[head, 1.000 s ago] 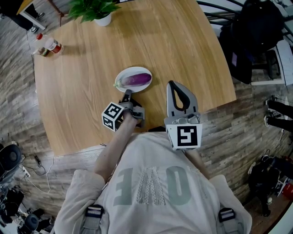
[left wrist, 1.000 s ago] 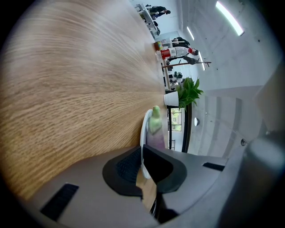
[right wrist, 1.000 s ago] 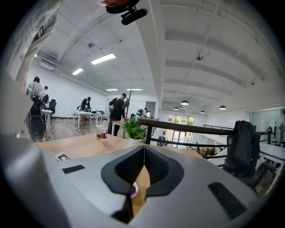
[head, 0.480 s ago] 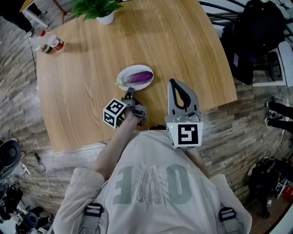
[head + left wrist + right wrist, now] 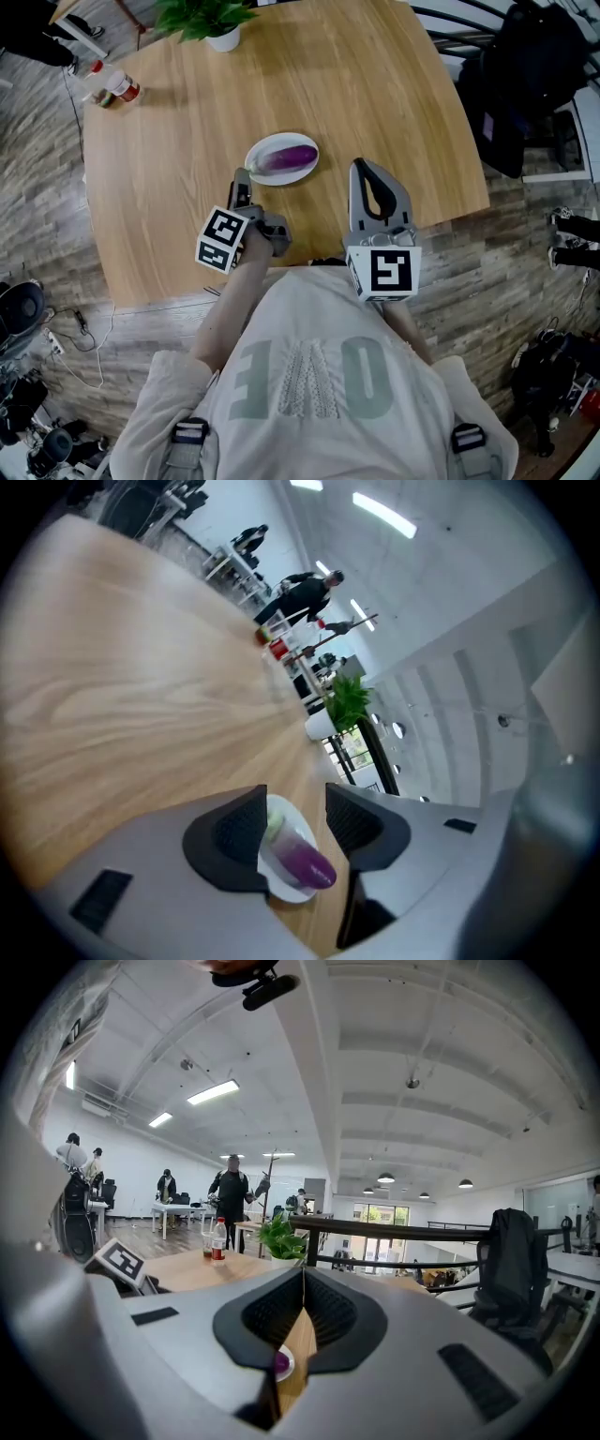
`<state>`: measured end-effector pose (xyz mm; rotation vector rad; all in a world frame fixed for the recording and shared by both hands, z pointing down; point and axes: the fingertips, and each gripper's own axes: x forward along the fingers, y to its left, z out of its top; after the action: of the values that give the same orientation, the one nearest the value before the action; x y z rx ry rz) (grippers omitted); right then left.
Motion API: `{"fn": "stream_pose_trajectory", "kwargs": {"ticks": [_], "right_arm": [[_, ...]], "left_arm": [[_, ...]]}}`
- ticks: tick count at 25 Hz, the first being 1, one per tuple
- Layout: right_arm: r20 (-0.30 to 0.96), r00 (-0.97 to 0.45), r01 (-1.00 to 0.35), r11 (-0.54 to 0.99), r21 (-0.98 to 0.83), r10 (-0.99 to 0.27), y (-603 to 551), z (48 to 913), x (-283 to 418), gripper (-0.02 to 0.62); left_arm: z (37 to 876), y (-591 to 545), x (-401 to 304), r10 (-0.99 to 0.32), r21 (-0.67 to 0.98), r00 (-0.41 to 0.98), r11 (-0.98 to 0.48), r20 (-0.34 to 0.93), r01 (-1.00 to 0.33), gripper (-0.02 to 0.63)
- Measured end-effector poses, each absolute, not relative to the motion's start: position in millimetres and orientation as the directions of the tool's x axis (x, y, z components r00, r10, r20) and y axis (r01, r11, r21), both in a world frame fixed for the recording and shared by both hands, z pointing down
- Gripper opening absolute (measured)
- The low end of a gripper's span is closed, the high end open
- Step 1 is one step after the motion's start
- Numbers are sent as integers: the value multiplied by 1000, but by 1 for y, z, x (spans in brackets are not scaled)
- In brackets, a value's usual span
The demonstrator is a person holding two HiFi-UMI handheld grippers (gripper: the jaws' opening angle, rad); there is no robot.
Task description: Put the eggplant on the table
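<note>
A purple eggplant [image 5: 290, 157] with a green stem lies on a small white plate [image 5: 260, 152] in the middle of the round wooden table [image 5: 178, 159]. My left gripper [image 5: 242, 183] hovers just short of the plate's near-left edge, its jaws opening with nothing between them. In the left gripper view the eggplant [image 5: 305, 865] and plate [image 5: 278, 815] show beyond the gap of that gripper [image 5: 295, 794]. My right gripper [image 5: 359, 169] is shut and empty, to the right of the plate. In its own view that gripper [image 5: 302, 1281] has its pads touching, with a sliver of eggplant [image 5: 281, 1364] below.
A potted plant [image 5: 211, 23] stands at the table's far edge and a bottle [image 5: 117, 89] at the far left. A chair with dark clothing [image 5: 525, 84] sits off the table's right side. The near table edge runs just in front of the person's body.
The left gripper has lifted, shifted left and rolled, and its jaws went from shut to wide apart. The right gripper stayed where it was.
</note>
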<state>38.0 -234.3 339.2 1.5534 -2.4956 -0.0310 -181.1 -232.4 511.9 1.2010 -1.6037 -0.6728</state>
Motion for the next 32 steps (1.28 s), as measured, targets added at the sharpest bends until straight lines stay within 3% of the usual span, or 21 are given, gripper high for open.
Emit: {"fn": "stream_pose_trajectory", "kwargs": {"ticks": [6, 9, 12, 13, 16, 17, 23, 32], "right_arm": [[157, -431, -891, 447, 82, -889, -235, 341, 37, 19], [153, -449, -884, 462, 66, -880, -233, 341, 31, 20], [151, -481, -870, 492, 43, -864, -232, 342, 23, 20], [148, -492, -865, 501, 31, -858, -231, 342, 20, 20], [137, -523, -849, 528, -2, -841, -229, 341, 13, 19], [135, -534, -843, 538, -6, -835, -227, 340, 10, 20], [140, -599, -795, 607, 20, -789, -216, 340, -15, 18], [138, -680, -722, 690, 43, -720, -199, 338, -47, 18]], "left_arm": [[387, -237, -212, -993, 707, -117, 83, 0, -703, 179], [320, -230, -202, -981, 460, -58, -35, -187, -887, 178], [278, -220, -175, -959, 184, 40, -94, -279, -978, 175], [270, -217, -165, -955, 104, 69, -103, -288, -989, 164], [265, -212, -137, -958, -44, 124, -117, -258, -992, 26], [269, -212, -130, -962, -56, 137, -128, -236, -990, 9], [292, -201, -104, -973, -81, 191, -181, -130, -980, 8], [277, -190, -115, -972, -69, 178, -169, -156, -983, 9]]}}
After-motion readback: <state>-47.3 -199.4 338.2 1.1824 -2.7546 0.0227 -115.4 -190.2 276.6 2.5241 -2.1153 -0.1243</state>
